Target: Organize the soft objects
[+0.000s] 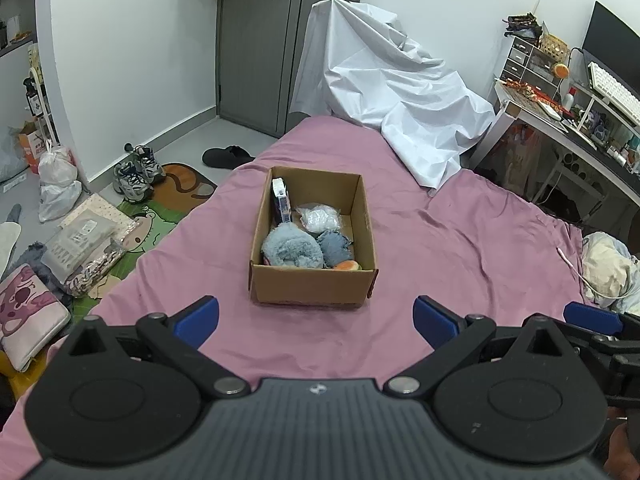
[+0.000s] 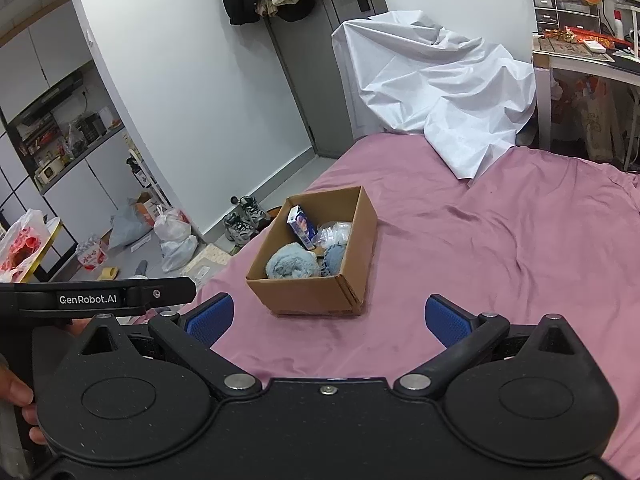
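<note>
Right now I have both tools hanging empty above the pink bedsheet (image 1: 460,240). My left gripper (image 1: 316,320) has its blue-padded fingers (image 1: 198,318) spread wide with nothing between them, and my right gripper (image 2: 328,320) is likewise spread apart and holds nothing. The cardboard box (image 1: 312,284) sits on the sheet at about 12 o'clock from the left gripper, a little way ahead of its fingertips; from the right wrist camera the same box (image 2: 304,292) lies nearer 11 o'clock. Inside it I can see the soft things already gathered: a fluffy light-blue plush (image 1: 292,250) in the near-left corner, a darker blue fuzzy piece (image 1: 335,246) touching it at its 3 o'clock, a white soft bundle in clear wrap (image 1: 320,218) behind them toward 12 o'clock, and an orange-and-green soft item (image 1: 347,266) tucked against the near wall at the right. A small blue-and-white carton (image 1: 281,200) stands upright against the left wall in the far corner. A crumpled white sheet (image 1: 396,92) is draped over something at the far end of the bed, around 1 o'clock from the box. In the right wrist view a hand (image 2: 20,396) grips the other tool's handle at 9 o'clock.
</note>
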`<state>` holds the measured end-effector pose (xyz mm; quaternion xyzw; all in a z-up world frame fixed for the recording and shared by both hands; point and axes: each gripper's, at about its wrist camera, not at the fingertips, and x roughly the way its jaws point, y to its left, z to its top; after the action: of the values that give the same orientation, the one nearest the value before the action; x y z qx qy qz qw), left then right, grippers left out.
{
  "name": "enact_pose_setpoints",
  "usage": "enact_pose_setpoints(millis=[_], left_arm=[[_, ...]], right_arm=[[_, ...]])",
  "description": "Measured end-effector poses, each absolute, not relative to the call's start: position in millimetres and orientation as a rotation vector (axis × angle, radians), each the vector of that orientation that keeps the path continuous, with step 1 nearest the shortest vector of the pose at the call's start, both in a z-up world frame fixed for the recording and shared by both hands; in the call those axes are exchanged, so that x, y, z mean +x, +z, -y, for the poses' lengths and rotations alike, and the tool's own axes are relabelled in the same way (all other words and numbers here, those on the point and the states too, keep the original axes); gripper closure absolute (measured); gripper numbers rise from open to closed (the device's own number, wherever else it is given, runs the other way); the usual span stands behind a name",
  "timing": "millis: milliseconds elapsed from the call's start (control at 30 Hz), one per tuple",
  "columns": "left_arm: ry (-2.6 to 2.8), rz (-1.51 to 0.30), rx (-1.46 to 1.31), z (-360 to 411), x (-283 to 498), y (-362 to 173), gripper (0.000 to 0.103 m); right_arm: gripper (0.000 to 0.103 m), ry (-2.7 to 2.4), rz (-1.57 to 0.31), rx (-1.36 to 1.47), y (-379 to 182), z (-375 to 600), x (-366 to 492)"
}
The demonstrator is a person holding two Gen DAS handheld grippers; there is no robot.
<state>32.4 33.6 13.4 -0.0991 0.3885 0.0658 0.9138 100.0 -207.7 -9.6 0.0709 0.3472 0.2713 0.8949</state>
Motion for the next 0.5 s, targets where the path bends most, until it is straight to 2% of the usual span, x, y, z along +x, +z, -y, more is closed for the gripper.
enact_pose_setpoints(millis=[500], left_arm=[[0.134,-0.808,-0.197,-33.9,34.5,10.8,0.001]], right_arm=[[0.0,0.552,-0.728,0.148,-12.3,204.7,102.3]])
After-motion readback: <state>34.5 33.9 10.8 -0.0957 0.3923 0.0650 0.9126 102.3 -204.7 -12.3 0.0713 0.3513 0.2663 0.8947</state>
